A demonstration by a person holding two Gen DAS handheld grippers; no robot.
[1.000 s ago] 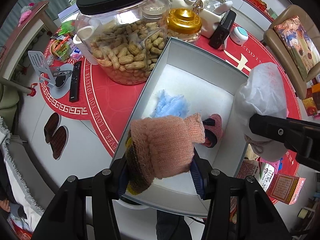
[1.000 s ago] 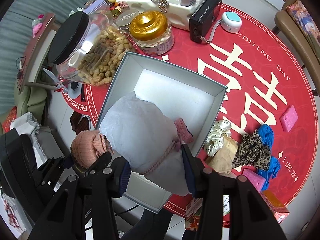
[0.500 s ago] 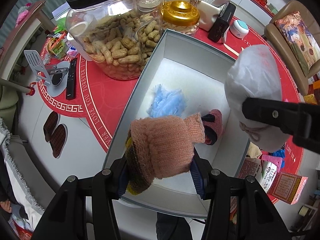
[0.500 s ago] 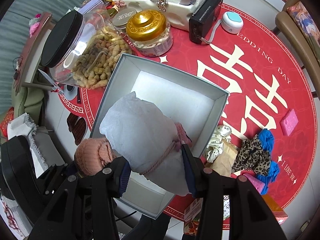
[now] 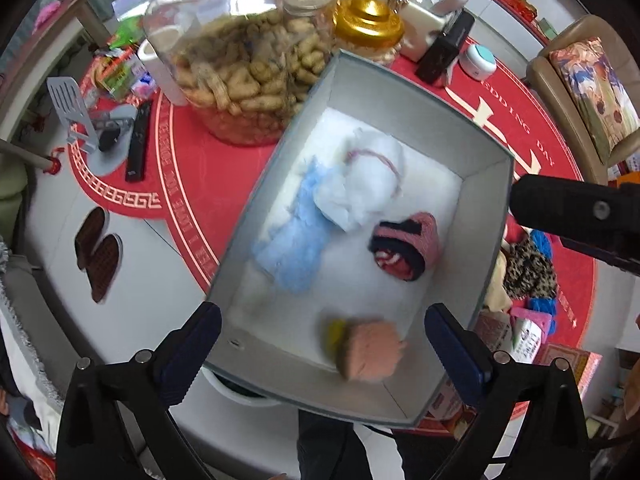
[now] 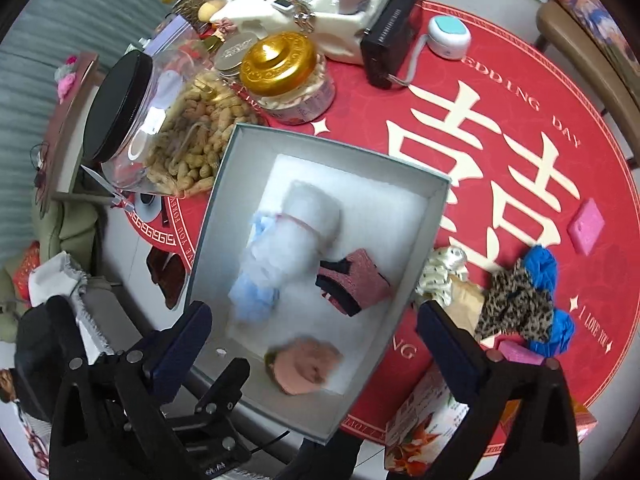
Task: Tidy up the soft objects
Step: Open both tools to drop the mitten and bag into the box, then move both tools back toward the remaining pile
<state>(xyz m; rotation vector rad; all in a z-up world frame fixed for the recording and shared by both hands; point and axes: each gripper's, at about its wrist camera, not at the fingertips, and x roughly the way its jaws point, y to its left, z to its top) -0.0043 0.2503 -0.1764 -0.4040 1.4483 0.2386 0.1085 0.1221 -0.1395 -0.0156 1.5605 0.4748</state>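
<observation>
A grey open box [image 5: 486,168] [image 6: 440,184] with a white lining sits on the red table. Inside lie a pink knitted bundle [image 5: 370,354] [image 6: 306,366], a white tied bundle [image 5: 366,184] [image 6: 300,224], a light blue fluffy piece [image 5: 296,240] [image 6: 254,294] and a pink-and-dark knit piece [image 5: 404,244] [image 6: 354,282]. My left gripper [image 5: 322,348] hangs above the box's near end, its jaws opening wide, nothing between the pads. My right gripper [image 6: 314,340] is likewise above the box, its jaws opening, with nothing held.
A big jar of peanuts [image 5: 244,52] [image 6: 160,128] and a gold-lidded jar [image 6: 284,74] stand behind the box. Right of the box lie a leopard cloth [image 6: 514,306], blue cloth [image 6: 540,268], white scrunchie [image 6: 442,272] and pink sponges [image 6: 588,226]. A chair [image 5: 580,88] stands at the right.
Both grippers opened. The pink knitted bundle dropped from the left one into the box's near end, and the white tied bundle fell from the right one onto the blue fluff.
</observation>
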